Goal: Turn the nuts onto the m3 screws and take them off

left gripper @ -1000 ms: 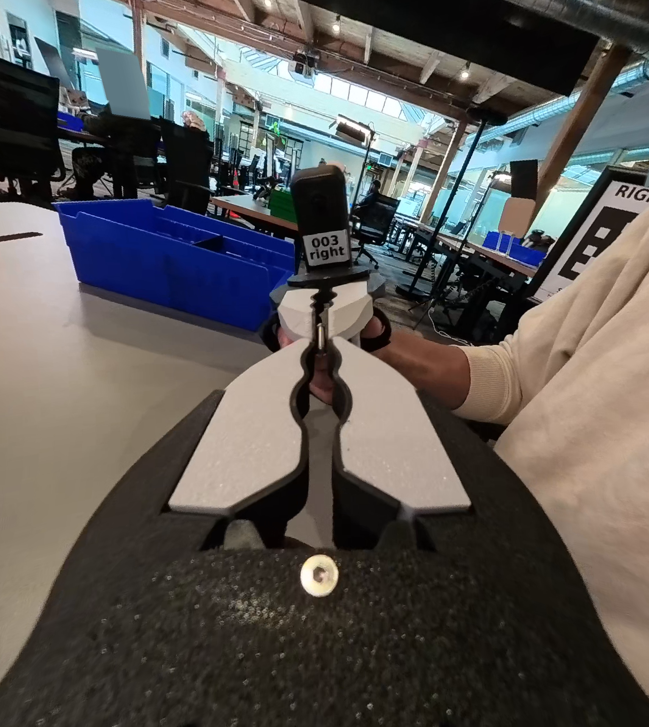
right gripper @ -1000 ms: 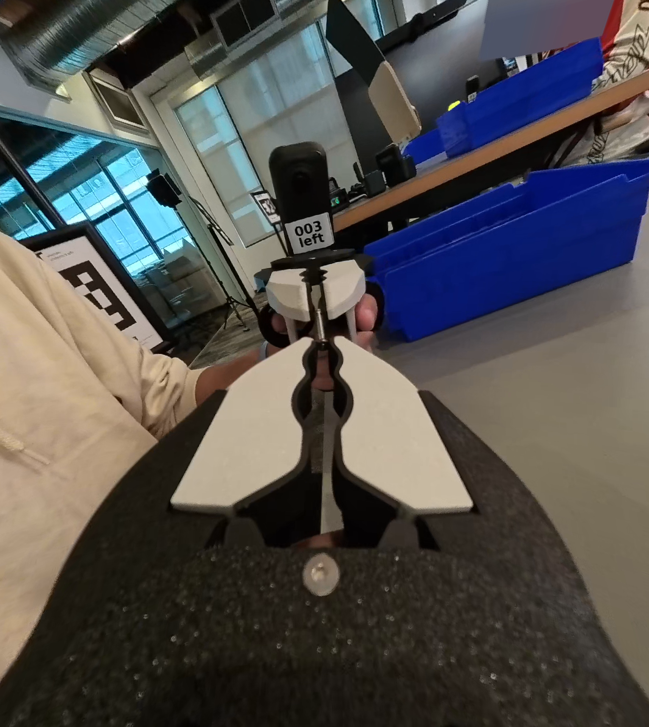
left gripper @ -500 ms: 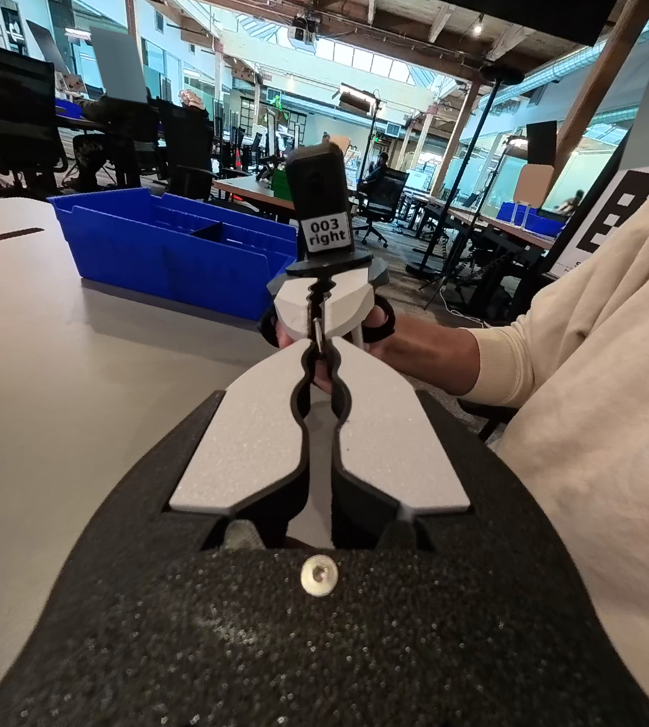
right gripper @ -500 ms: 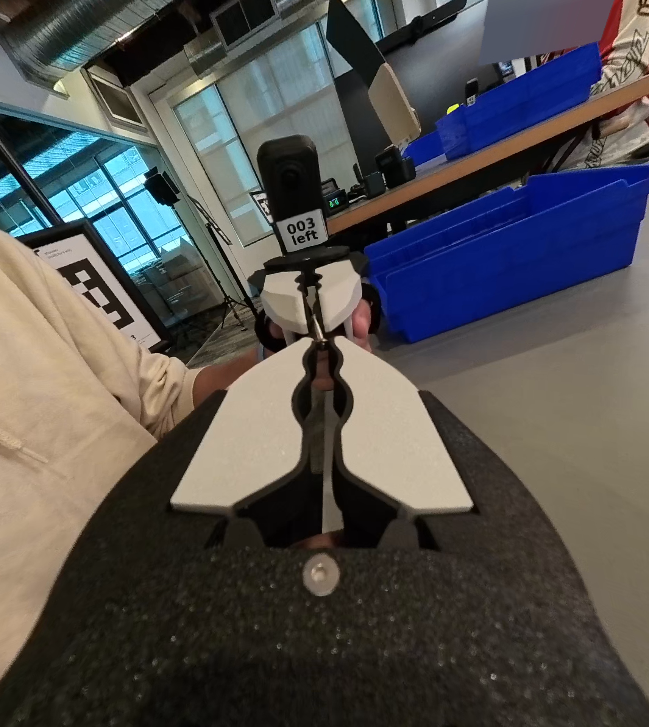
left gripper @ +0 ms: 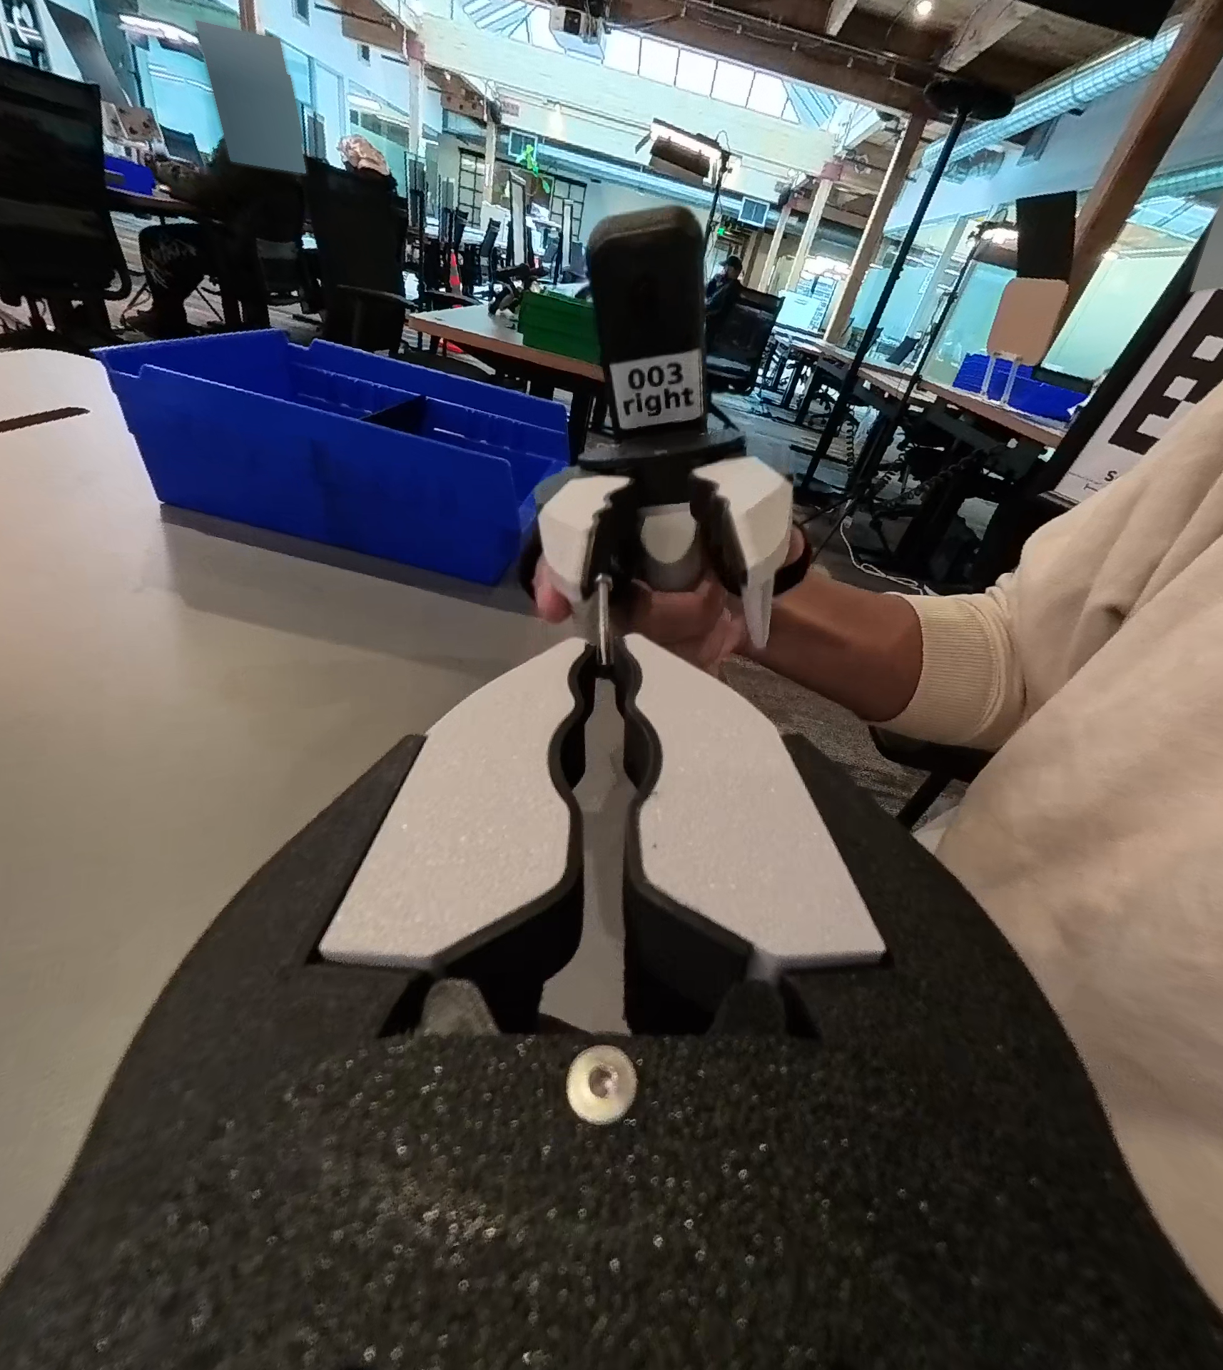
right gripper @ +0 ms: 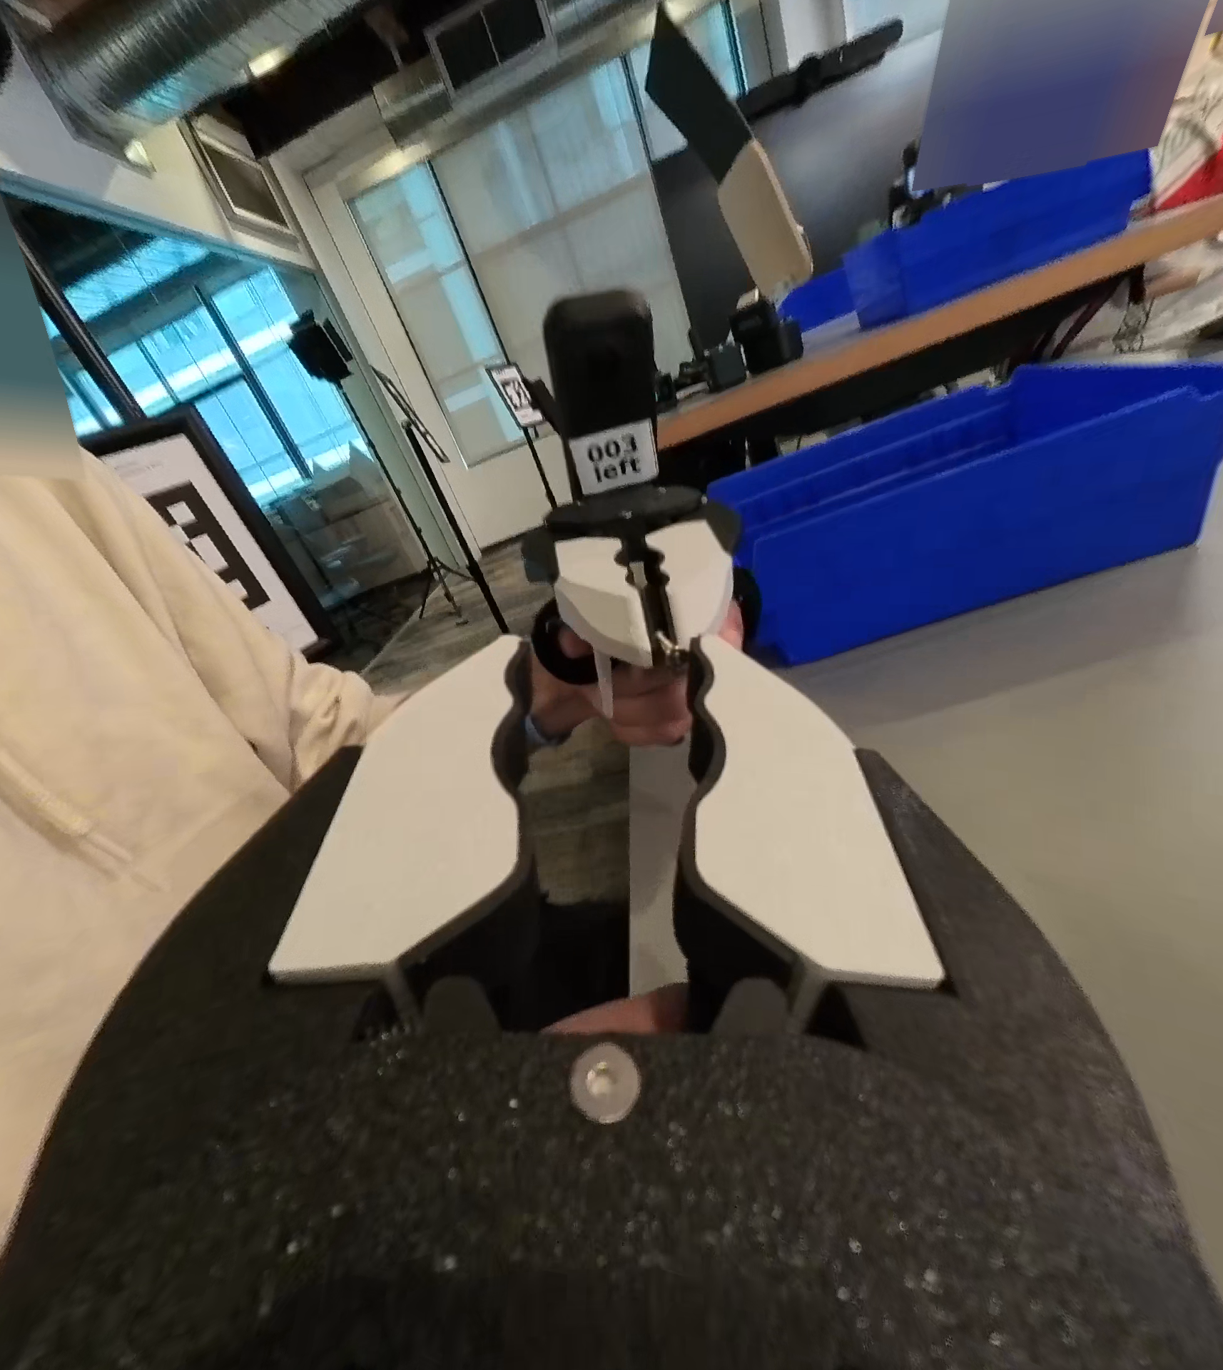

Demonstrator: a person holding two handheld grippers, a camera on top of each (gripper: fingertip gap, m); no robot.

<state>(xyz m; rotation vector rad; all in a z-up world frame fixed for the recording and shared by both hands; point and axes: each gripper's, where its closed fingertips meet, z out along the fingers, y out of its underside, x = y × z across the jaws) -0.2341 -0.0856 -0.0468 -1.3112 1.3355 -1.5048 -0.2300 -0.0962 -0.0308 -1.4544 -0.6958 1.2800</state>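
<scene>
A thin silver M3 screw point(left gripper: 602, 619) sticks out forward from the tips of my left gripper point(left gripper: 602, 661), which is shut on its near end. My right gripper point(left gripper: 668, 630) faces it a short way ahead with its jaws spread; the screw's far end lies against one of its fingers point(left gripper: 571, 548). In the right wrist view my right gripper point(right gripper: 608, 656) is open and empty. The left gripper point(right gripper: 660, 645) ahead of it holds the screw point(right gripper: 657, 623), which has a small nut-like end point(right gripper: 670, 654) close to my right fingertip. Both grippers are held above the table edge.
A blue plastic bin point(left gripper: 327, 460) with dividers stands on the grey table point(left gripper: 149, 704); it also shows in the right wrist view point(right gripper: 964, 519). The person's cream sleeve point(left gripper: 1113, 667) fills one side of each view. Other desks and bins lie farther off.
My right gripper was shut on the far end of the screw and has opened. My left gripper stays shut on the screw. Both grippers have tilted a little.
</scene>
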